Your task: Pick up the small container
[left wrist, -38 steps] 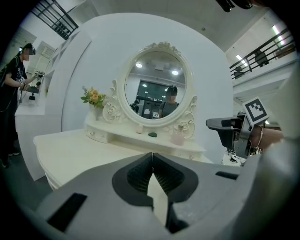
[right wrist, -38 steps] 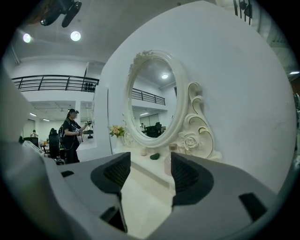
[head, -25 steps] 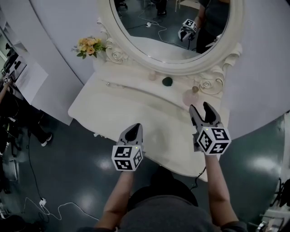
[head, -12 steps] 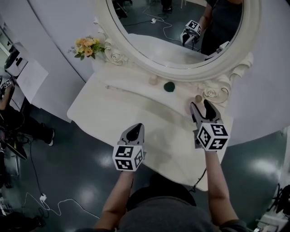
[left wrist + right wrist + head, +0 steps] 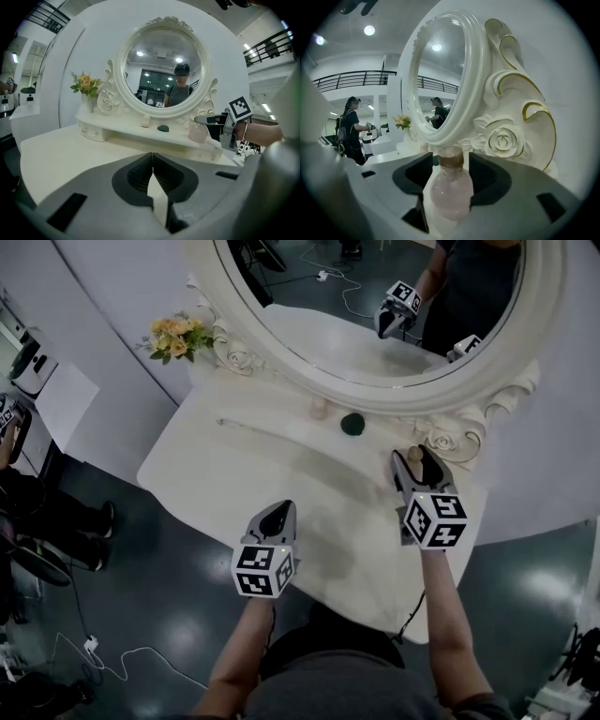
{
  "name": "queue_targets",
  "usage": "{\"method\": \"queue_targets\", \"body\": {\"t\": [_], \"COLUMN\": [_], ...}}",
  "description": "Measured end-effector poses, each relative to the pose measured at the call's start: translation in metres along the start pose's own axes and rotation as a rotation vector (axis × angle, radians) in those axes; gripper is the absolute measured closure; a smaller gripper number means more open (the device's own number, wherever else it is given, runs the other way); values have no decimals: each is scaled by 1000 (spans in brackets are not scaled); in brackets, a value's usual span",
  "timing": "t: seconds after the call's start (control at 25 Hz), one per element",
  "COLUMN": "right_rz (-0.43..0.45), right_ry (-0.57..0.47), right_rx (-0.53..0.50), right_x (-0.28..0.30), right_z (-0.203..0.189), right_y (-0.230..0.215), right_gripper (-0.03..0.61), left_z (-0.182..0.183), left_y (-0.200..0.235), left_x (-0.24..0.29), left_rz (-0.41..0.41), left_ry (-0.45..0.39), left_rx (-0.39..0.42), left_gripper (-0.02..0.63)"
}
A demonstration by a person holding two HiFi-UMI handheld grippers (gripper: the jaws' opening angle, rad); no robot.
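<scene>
One small container [image 5: 451,192] between right gripper [image 5: 451,159] jaws — closing, ungripped, left gripper [image 5: 153,161] closed, empty

grey fingers [image 5: 274,517], white cubes [image 5: 263,570] with black markers, dark shirt [image 5: 339,679].

The small container [image 5: 451,194] is a little round-bellied bottle of pale, translucent pink with a short neck and a brownish, cork-like cap. It stands upright at the far right end of the white shelf [image 5: 123,126], just in front of the carved rose [image 5: 503,139], well to the right of the other small things on that shelf. It sits between the jaws of the right gripper [image 5: 415,461], which have just been closing around it. A gap still shows beside its neck, and its base rests on the shelf.
</scene>
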State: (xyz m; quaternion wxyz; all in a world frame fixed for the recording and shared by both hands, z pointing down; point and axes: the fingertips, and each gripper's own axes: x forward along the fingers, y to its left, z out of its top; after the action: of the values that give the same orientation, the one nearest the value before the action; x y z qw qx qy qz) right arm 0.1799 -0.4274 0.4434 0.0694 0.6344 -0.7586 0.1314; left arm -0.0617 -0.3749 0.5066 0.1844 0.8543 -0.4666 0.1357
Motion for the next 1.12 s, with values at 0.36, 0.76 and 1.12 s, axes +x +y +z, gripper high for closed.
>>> {"method": "queue_targets", "body": {"t": [0.36, 0.76, 1.12], "right_rz": [-12, -21, -16], "right_ry": [4, -6, -14], "right_rx": [-33, -92, -90], "right_x": [5, 7, -2], "right_z": [0, 0, -1], "right_y": [-5, -3, 5], "right_gripper": [393, 433, 437], "left_z": [0, 0, 4], "left_y": [3, -1, -2], "left_x": [4, 7, 3], "left_rz": [12, 4, 11], "left_ry": [8, 3, -12], "left_rx": [-17, -18, -19], "left_gripper": [607, 607, 607]}}
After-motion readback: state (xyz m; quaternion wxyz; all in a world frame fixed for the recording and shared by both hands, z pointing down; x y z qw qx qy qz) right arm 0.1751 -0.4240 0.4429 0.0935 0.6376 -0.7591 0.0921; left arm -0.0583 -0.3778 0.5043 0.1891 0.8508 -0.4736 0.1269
